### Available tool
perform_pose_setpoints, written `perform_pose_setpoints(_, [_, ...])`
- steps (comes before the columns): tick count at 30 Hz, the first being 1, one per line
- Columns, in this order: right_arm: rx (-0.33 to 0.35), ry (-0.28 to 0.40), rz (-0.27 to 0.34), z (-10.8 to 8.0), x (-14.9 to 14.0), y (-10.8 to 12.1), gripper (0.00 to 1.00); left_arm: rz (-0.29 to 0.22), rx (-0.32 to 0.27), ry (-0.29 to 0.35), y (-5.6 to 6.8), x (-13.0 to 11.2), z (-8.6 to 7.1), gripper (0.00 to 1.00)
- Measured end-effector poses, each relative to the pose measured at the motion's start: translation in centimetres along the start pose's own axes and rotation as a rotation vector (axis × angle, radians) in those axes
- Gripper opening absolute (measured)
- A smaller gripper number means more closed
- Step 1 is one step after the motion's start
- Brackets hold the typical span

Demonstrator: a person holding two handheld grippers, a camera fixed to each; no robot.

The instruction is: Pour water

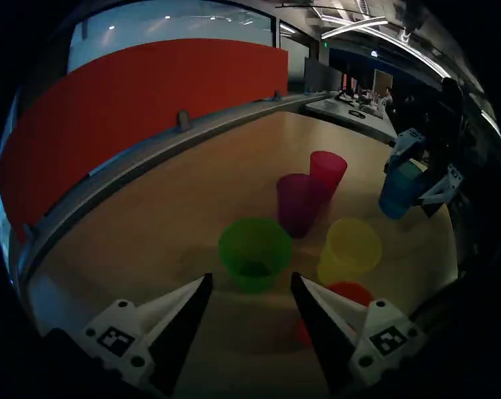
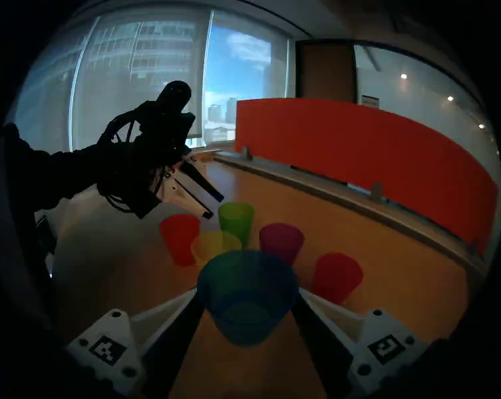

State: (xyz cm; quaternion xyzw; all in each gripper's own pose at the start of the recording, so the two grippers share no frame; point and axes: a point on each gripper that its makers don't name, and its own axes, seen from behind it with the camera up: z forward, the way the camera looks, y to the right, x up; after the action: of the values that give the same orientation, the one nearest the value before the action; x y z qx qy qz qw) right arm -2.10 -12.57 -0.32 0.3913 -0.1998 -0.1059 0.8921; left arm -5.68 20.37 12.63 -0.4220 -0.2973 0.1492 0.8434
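Blue cup: lifted above the bench, between the jaws of the right gripper, which are clenched on its sides.
Handling: thin plastic, probably light, smooth and easy to squeeze; best held gently at mid-wall.
Left gripper: jaws released, green cup just in front.
Bench: smooth wood, other coloured cups near.
Room: office, red partition, large windows.

- Table: cup cluster, centre-right of left gripper view.
- Nearest cup lower centre; farthest cup upper right of it.
- Raised cup: right edge, apart.
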Motion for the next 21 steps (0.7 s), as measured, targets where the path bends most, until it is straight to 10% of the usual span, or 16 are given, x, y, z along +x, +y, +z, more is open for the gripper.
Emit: perform_pose_setpoints(21, [0.003, -0.02, -0.006, 0.2, -0.6, 0.2, 0.9, 0.019, -0.033, -0.071, 0.3, -0.1, 3.3, 0.87])
